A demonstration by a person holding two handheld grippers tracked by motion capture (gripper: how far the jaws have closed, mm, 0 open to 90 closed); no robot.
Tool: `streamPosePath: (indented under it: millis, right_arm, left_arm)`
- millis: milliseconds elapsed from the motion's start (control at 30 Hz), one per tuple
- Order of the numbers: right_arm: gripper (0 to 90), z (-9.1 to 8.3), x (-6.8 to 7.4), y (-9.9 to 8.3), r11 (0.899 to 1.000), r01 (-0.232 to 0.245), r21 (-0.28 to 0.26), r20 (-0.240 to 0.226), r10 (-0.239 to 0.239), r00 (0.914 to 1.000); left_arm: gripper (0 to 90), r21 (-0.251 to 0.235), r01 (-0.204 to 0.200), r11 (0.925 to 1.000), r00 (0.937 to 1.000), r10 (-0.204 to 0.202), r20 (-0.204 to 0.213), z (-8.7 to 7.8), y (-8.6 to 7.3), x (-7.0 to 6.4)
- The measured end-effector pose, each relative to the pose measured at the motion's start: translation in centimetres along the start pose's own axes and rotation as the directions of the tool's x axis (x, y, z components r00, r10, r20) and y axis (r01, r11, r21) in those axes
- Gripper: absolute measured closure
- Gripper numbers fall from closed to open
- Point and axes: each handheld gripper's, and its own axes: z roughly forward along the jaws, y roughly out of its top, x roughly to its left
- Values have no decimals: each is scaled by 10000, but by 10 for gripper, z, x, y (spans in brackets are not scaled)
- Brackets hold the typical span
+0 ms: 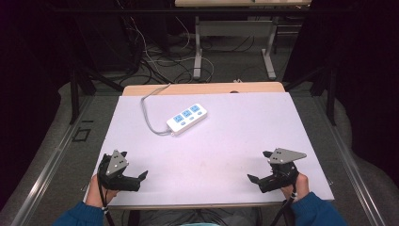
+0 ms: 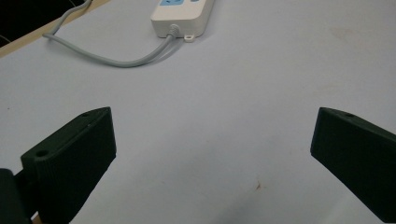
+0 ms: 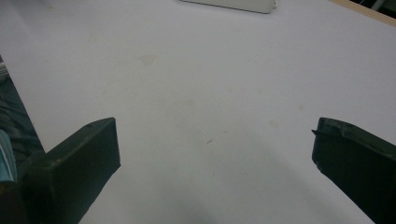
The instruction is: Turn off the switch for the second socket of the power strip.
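A white power strip (image 1: 187,117) with blue-faced sockets lies on the white table top (image 1: 226,141), back left of centre. Its grey cable (image 1: 147,110) curls off toward the far left edge. My left gripper (image 1: 134,164) rests at the near left corner, open, nothing between its jaws. My right gripper (image 1: 259,165) sits at the near right, also open and empty. In the left gripper view the power strip (image 2: 182,16) and its cable (image 2: 116,60) lie well beyond the left gripper (image 2: 212,116). The right gripper (image 3: 212,123) faces bare table, with the power strip (image 3: 233,3) at the top edge.
A strip of wooden table edge (image 1: 202,88) shows behind the white sheet. Beyond it, loose cables (image 1: 155,61) lie on the floor around the metal legs (image 1: 198,56) of another table. A person's blue sleeves (image 1: 80,214) enter from below.
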Motion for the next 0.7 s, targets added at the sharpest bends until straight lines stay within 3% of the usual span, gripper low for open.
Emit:
streamPosePath:
  millis: [100,367,467,700]
  right_arm:
    - [4,0,0,0,10000,3,30,19,-3,10000]
    - [4,0,-1,1,9998,25,217,-22,-24,10000]
    - [5,1,0,1,9999,49,135,21,-50,10000]
    - [5,1,0,1,9999,33,135,-35,-33,10000]
  left_arm:
    - [2,53,-165,9998,9998,166,-92,1,3,2]
    - [2,145,44,9999,10000,-44,-21,4,10,5]
    - [2,155,-109,9998,9999,111,-117,6,13,6]
    - [2,213,7,9998,10000,-8,59,14,21,5]
